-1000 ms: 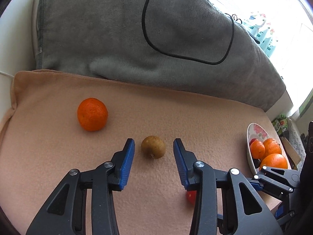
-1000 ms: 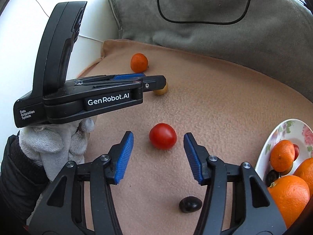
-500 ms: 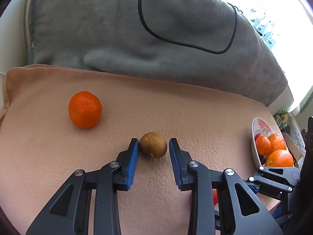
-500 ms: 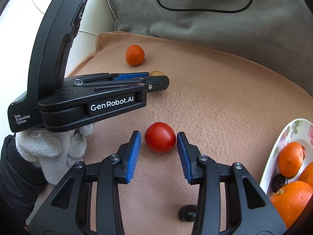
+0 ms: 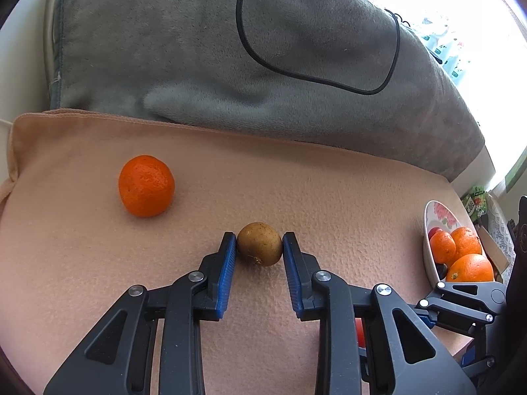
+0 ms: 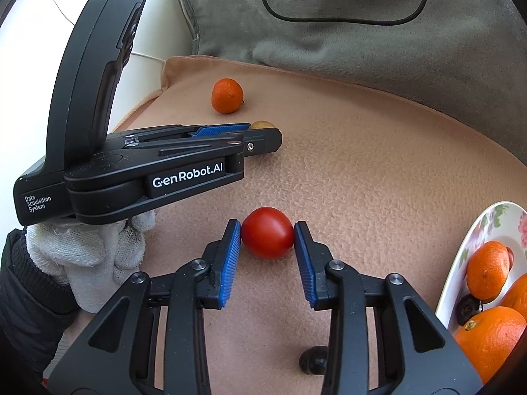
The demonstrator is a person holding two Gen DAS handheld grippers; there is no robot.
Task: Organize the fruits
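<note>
Peach blanket (image 6: 378,181), "GenRobot.AI" left gripper (image 5: 259,247) clamps brown fruit (image 5: 259,243), right gripper (image 6: 267,237) closing around tomato (image 6: 267,232)

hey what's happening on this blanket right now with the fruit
A person is sorting fruit with a gripper in each hand. The left gripper is shut on the small brown fruit. The right gripper is closing on the red tomato, its fingers right at its sides. A loose orange waits; others sit in the floral bowl.
</note>
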